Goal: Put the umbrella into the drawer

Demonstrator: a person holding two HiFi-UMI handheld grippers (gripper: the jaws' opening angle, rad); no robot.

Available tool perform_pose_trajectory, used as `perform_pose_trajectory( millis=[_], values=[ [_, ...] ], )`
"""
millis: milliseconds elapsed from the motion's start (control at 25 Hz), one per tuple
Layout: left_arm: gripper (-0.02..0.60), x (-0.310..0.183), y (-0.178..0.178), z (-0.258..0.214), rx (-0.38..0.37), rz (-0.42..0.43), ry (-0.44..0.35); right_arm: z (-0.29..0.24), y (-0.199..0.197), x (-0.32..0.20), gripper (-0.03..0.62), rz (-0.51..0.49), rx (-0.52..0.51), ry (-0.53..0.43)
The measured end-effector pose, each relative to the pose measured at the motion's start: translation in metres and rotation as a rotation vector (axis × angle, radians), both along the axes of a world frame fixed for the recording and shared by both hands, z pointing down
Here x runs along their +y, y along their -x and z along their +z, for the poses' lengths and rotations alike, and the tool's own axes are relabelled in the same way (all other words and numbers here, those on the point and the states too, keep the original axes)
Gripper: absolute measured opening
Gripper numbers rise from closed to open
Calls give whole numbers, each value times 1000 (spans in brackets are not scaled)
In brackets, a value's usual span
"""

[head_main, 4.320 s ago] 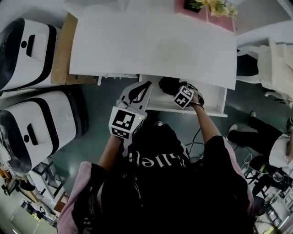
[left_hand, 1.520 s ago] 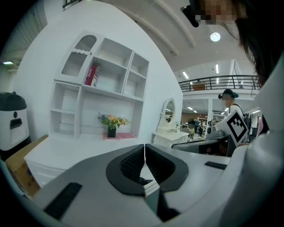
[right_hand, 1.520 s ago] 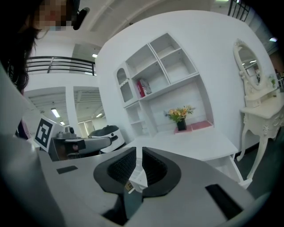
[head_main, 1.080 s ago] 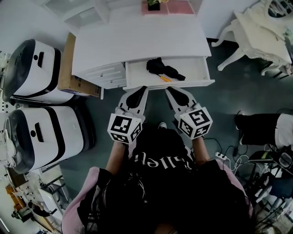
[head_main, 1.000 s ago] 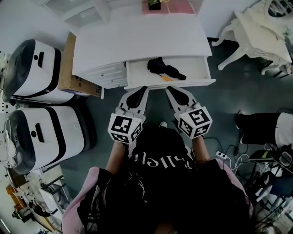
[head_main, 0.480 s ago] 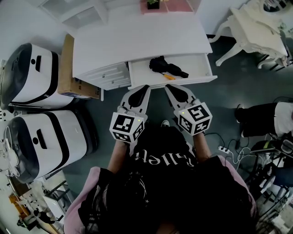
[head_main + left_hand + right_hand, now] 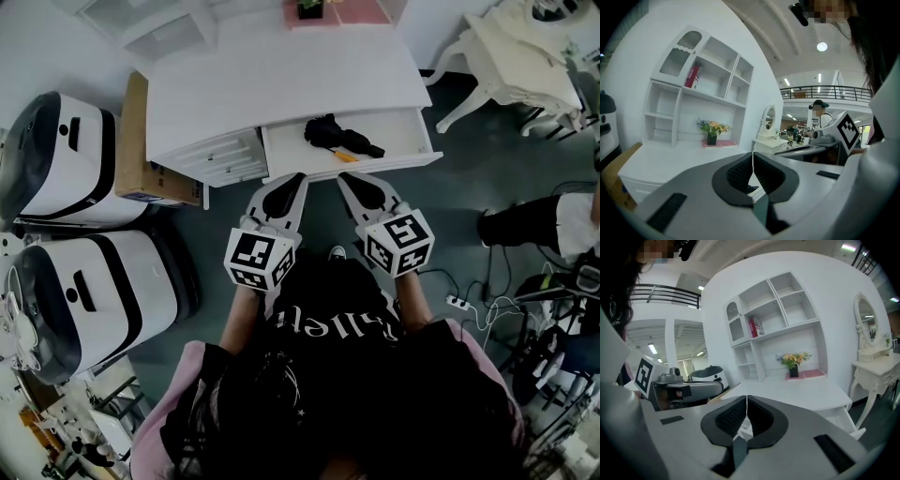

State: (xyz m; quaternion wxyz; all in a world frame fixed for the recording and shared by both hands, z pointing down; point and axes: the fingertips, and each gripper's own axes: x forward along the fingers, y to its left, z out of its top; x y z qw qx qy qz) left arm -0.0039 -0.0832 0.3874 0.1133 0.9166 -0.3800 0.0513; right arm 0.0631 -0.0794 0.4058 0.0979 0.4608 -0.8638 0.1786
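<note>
- Head view, looking steeply down: the left claw [image 7: 295, 176] and right claw [image 7: 342, 176] are held side by side, both with jaws together and gripping nothing.
- Just ahead of their tips is the front edge of an open white drawer [image 7: 405, 129]. The black folded umbrella [image 7: 339, 138] lies inside it, beyond that edge and apart from both claws.
- The white desk [image 7: 281, 80] runs on beyond the drawer. Ahead and left of the left claw stands a cardboard box [image 7: 131, 141], and further left two white-and-black machines [image 7: 70, 155]. A white chair [image 7: 506, 52] stands well to the right of the right claw.
- The person's dark top hides the floor behind the claws.
- Left gripper view: the ribbed pads meet in a thin line. Beyond them are a white shelf unit [image 7: 701, 89] and a pot of flowers [image 7: 711, 127], with the right claw's marker cube [image 7: 847, 130] to the right. The jaws hide the drawer, apart from a dark sliver below the pads that is too small to name.
- Right gripper view: the pads are pressed shut, with the desk top and shelves ahead. The claw's body cuts off most of the drawer.
</note>
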Motion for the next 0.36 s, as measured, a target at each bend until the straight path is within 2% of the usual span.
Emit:
perform_pose_trajectory(
  millis=[360],
  values=[
    [17, 7, 12, 1, -3, -2, 0, 3, 12, 8, 46, -6, 5, 7]
  ],
)
